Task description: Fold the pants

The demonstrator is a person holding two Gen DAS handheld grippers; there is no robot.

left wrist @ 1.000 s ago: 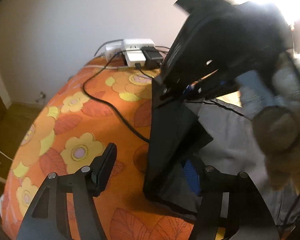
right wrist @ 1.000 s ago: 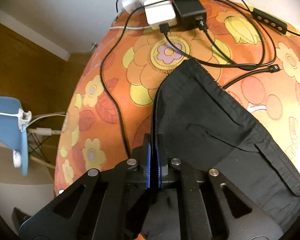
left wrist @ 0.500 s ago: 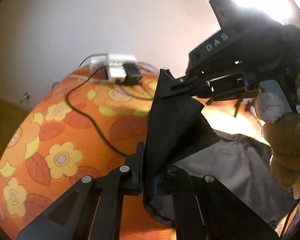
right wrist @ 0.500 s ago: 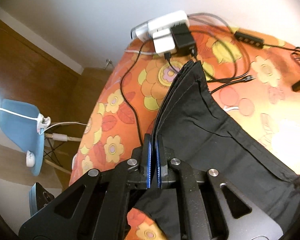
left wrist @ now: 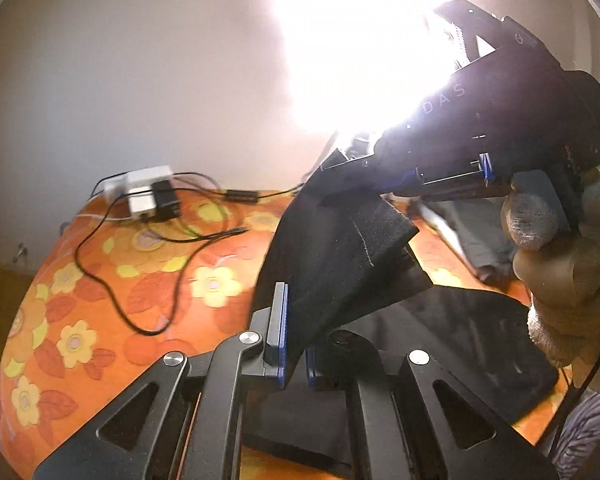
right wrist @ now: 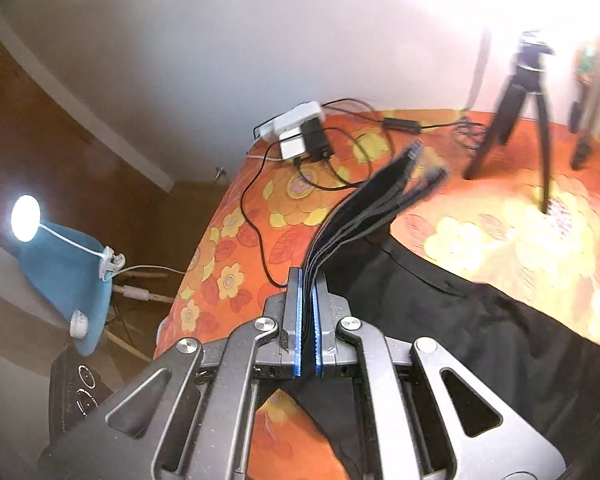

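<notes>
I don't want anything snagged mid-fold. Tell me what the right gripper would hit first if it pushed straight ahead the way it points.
Beyond the black pants clamped in the right gripper, probably the orange flowered cover with its black cable, short of the white power strip. Depth is uncertain.

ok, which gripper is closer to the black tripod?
Right. The right gripper has the tripod ahead to its right. The left gripper sits back and left of the right one, so it is farther away. Both hold the pants.

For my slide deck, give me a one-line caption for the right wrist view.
Right gripper shut on black pants, edge raised off flowered bedspread.
</notes>
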